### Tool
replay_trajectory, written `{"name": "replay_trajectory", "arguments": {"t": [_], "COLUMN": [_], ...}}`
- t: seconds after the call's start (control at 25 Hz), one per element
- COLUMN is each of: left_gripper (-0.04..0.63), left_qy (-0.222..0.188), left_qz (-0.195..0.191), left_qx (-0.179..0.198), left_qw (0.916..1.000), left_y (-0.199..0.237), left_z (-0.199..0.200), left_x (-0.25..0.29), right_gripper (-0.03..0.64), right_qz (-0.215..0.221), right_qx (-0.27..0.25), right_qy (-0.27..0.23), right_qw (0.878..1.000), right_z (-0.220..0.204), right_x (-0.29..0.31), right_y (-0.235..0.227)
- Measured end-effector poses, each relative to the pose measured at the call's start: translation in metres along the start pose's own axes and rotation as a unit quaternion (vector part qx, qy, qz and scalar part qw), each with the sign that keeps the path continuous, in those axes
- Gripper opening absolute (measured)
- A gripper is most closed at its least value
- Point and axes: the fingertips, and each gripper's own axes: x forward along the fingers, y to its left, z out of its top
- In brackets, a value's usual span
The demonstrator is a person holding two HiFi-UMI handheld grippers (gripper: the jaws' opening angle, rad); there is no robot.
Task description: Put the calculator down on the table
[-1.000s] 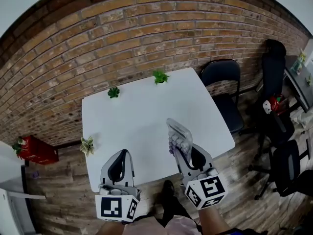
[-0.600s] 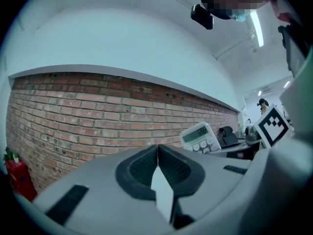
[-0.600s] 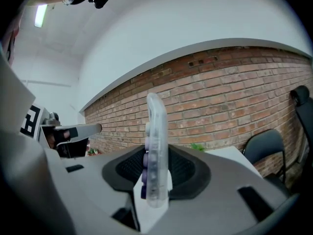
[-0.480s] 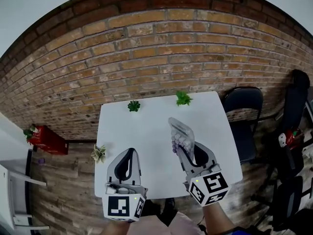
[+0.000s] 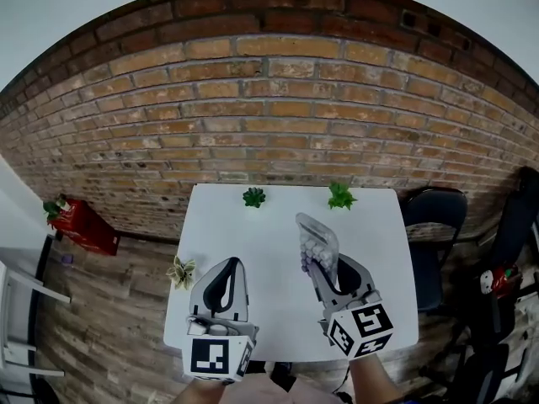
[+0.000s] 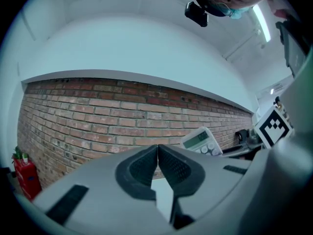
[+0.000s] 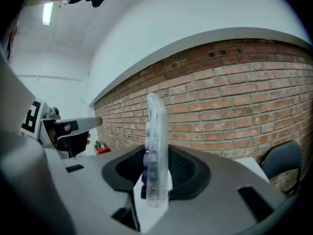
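Note:
My right gripper (image 5: 323, 269) is shut on a clear-cased calculator (image 5: 317, 241) with purple and white keys, held up on edge above the white table (image 5: 269, 225). In the right gripper view the calculator (image 7: 156, 146) stands upright between the pads, its thin side toward the camera. My left gripper (image 5: 223, 283) hovers over the table's near left part, shut with nothing in it; its pads (image 6: 157, 166) meet in the left gripper view. From there the calculator (image 6: 200, 141) shows at the right, display facing up.
Two small green plants (image 5: 253, 197) (image 5: 341, 196) sit at the table's far edge by the brick wall. A third plant (image 5: 180, 272) sits on the floor at the left. A dark chair (image 5: 438, 225) stands right of the table; a red object (image 5: 80, 225) sits far left.
Both grippers have moved forward over the table, the calculator still held on edge. The view has tilted up, so more brick wall shows and the table sits lower in the picture.

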Motion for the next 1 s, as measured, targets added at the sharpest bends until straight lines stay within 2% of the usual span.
{"name": "replay_trajectory", "arguments": {"t": [0.52,1.0], "left_gripper": [0.012,0.012], "left_qy": [0.027,0.065], "left_qz": [0.003,-0.006], "left_qx": [-0.023,-0.040], "left_qw": [0.9994,0.9971], "left_y": [0.038,0.055], "left_z": [-0.031,-0.064], "left_x": [0.032,0.045], "right_gripper": [0.135,0.135], "right_qz": [0.020,0.023], "right_qx": [0.013,0.068], "right_qy": [0.056,0.131], "right_qw": [0.998,0.989], "right_z": [-0.033,-0.095], "right_x": [0.059,0.085], "right_y": [0.013,0.017]}}
